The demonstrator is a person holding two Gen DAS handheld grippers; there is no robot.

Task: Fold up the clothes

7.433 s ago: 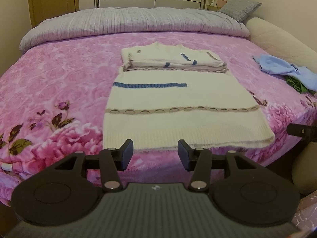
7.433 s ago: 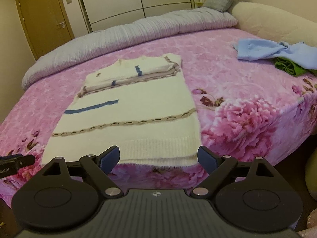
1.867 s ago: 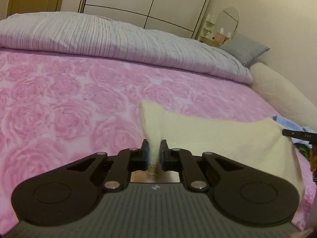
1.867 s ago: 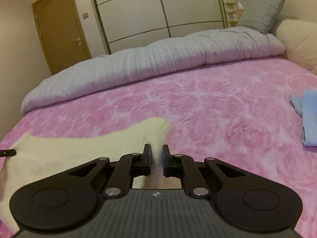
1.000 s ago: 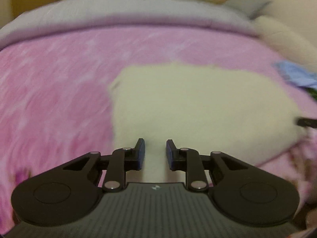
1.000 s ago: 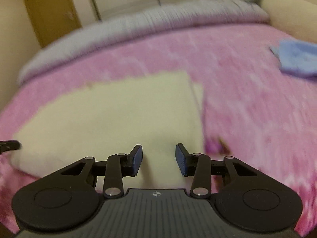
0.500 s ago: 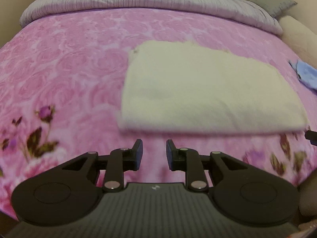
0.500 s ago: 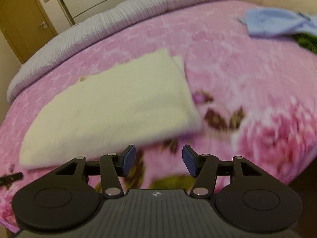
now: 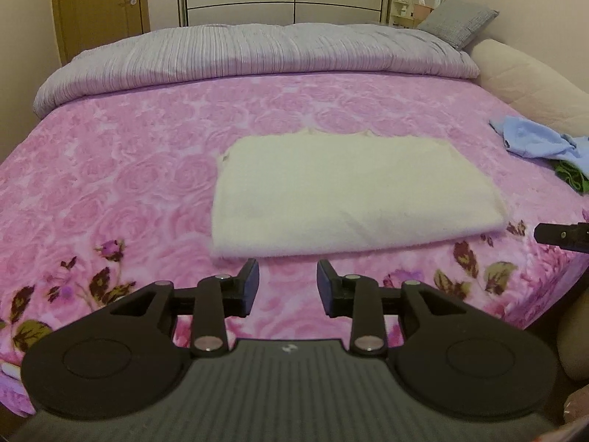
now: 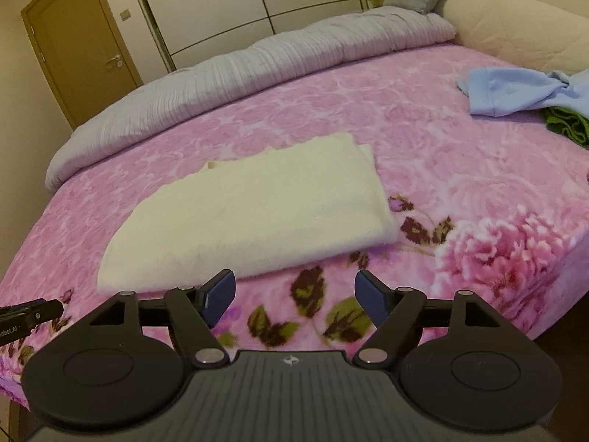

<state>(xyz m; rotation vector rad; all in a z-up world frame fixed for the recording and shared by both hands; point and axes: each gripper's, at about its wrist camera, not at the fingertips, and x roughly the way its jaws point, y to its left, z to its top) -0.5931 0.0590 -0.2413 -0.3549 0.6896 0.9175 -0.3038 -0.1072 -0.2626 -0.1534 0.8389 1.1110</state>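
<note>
Item: folded sweater [image 9: 349,191] on bed [image 9: 129,169]; both jaws just opening, empty; I back off level, leaving the fold undisturbed.

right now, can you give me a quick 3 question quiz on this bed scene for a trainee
1. True or false: the cream sweater lies folded flat on the pink bedspread, with neither gripper touching it.
2. Multiple choice: what lies partly under the light blue garment near the edge of the bed? A) a green garment B) a red towel C) a black sock
3. Fill in: the right gripper has its fingers ____, with nothing between them.

Key
1. True. The left gripper and the right one are both short of the sweater's near edge.
2. A, the green garment.
3. Open; both pairs of fingers have just been opening.
</note>
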